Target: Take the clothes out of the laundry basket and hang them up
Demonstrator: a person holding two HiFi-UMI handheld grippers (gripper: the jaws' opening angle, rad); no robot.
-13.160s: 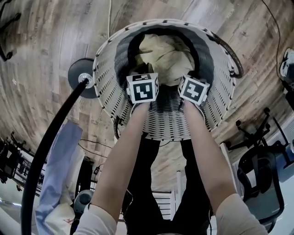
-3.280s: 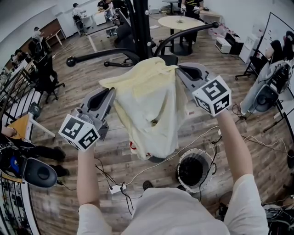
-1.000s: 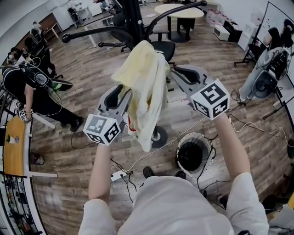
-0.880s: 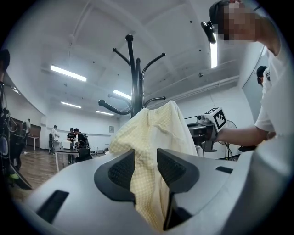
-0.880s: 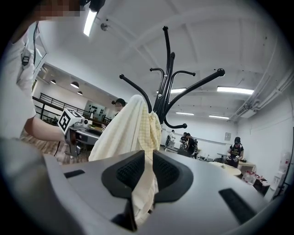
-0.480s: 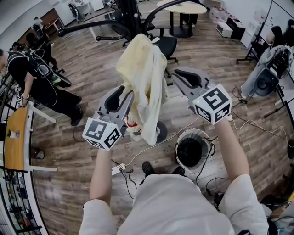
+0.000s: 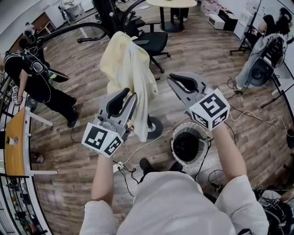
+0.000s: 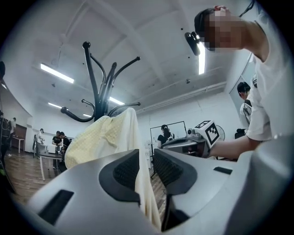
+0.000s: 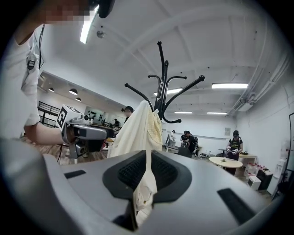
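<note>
A pale yellow garment [image 7: 128, 64] hangs over an arm of the black coat rack [image 7: 69, 30]. My left gripper [image 7: 130, 95] is at its lower part. Its jaws have just been closing, and cloth [image 8: 138, 183] hangs loose between them, with a clear gap at the right pad. My right gripper [image 7: 170, 78] stands apart from the garment, to its right. Those jaws have also just been closing, down to a narrow slit [image 9: 147, 158], and the garment [image 9: 142, 128] on the rack [image 9: 163, 82] shows through it. The white laundry basket [image 7: 188, 124] stands on the floor below my right arm.
A black office chair [image 7: 154, 41] stands behind the rack. A person in black [image 7: 41, 87] bends at the left beside a wooden desk [image 7: 14, 142]. Cables and a power strip [image 7: 121, 167] lie by my feet. A round table [image 7: 172, 3] stands far back.
Both grippers have drawn back from the rack towards me. The garment stays hung on the rack arm. The left jaws stand closer together than before.
</note>
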